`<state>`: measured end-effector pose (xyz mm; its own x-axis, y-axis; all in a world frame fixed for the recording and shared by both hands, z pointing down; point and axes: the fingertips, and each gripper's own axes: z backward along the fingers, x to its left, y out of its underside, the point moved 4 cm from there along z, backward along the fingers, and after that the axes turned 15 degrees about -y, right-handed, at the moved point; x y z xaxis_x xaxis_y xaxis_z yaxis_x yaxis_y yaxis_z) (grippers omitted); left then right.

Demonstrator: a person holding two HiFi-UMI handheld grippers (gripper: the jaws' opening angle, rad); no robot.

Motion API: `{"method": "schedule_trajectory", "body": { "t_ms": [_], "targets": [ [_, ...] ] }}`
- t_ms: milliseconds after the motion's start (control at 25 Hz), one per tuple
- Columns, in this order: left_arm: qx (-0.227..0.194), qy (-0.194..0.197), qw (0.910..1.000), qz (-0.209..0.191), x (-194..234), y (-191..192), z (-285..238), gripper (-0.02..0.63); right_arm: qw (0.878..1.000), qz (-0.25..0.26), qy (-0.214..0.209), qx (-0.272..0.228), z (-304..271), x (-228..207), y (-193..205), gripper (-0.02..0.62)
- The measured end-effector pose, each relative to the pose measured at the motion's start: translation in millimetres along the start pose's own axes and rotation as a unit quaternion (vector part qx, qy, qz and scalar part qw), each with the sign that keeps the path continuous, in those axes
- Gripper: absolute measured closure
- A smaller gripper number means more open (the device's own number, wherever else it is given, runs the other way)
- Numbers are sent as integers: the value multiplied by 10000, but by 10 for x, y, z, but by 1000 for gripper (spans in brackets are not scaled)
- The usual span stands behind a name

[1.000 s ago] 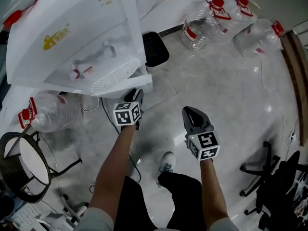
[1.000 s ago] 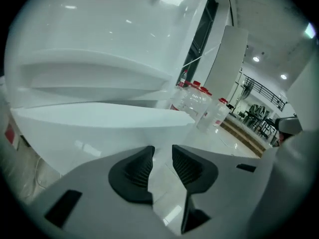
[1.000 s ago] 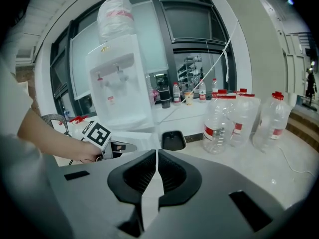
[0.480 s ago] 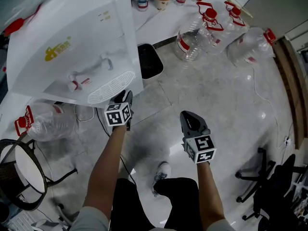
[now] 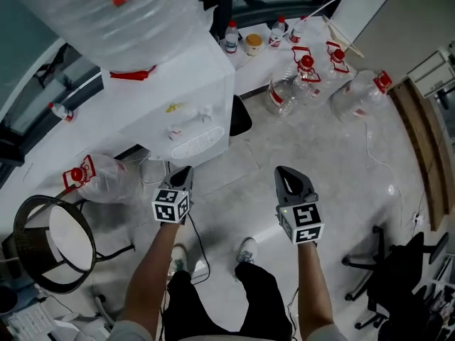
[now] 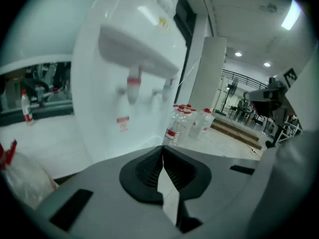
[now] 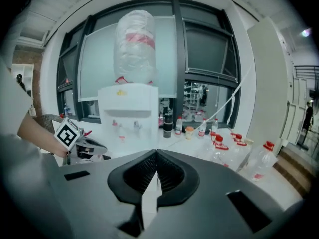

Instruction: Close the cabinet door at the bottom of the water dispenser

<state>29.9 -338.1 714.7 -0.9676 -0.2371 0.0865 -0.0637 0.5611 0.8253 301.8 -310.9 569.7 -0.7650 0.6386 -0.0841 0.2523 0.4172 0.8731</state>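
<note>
The white water dispenser [image 5: 188,105] stands at the upper left with a clear bottle [image 5: 121,13] upside down on it. Its taps [image 6: 130,86] fill the left gripper view, and it stands whole in the right gripper view [image 7: 128,108]. The bottom cabinet door is hidden in every view. My left gripper [image 5: 183,170] hovers just in front of the dispenser; its jaws are closing, tips meeting with nothing between them [image 6: 163,149]. My right gripper [image 5: 288,170] is held further right over the floor, tips touching and empty [image 7: 156,154].
Several empty water bottles [image 5: 306,77] lie on the floor at the upper right. A black bin [image 5: 240,116] stands beside the dispenser. A round wire chair [image 5: 50,240] is at the left, an office chair [image 5: 398,275] at the right, and a crumpled bottle [image 5: 99,180] by the dispenser's base.
Both grippers have risen away from the dispenser's base. The head view has pulled up, so the dispenser's top and its bottle now show.
</note>
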Motion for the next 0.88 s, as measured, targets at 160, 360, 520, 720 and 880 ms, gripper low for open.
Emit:
{"method": "schedule_trajectory", "body": {
  "t_ms": [160,360,520,720,880],
  "targets": [
    [-520,128,9980,-350,336,-814,1058,584,9987,411,18,-294,412,456,-1010,569],
    [-1375,13,9873,-791,807,-2046,2108,584,9918,1167,106,-508,794,966,-2175,569],
    [-1848,-197,9767,-1070,1130,-2892,2800,584,9845,1588,123,-728,972,1344,-2960,569],
    [-2346,-346,9592,-1537,1275,-3701,3547,584,9739,2040,181,-983,1170,1727,-3703,569],
    [-2795,-353,9418,-1835,1273,-4130,4022,584,9637,2316,226,-1312,1321,1995,-4166,569]
  ]
}}
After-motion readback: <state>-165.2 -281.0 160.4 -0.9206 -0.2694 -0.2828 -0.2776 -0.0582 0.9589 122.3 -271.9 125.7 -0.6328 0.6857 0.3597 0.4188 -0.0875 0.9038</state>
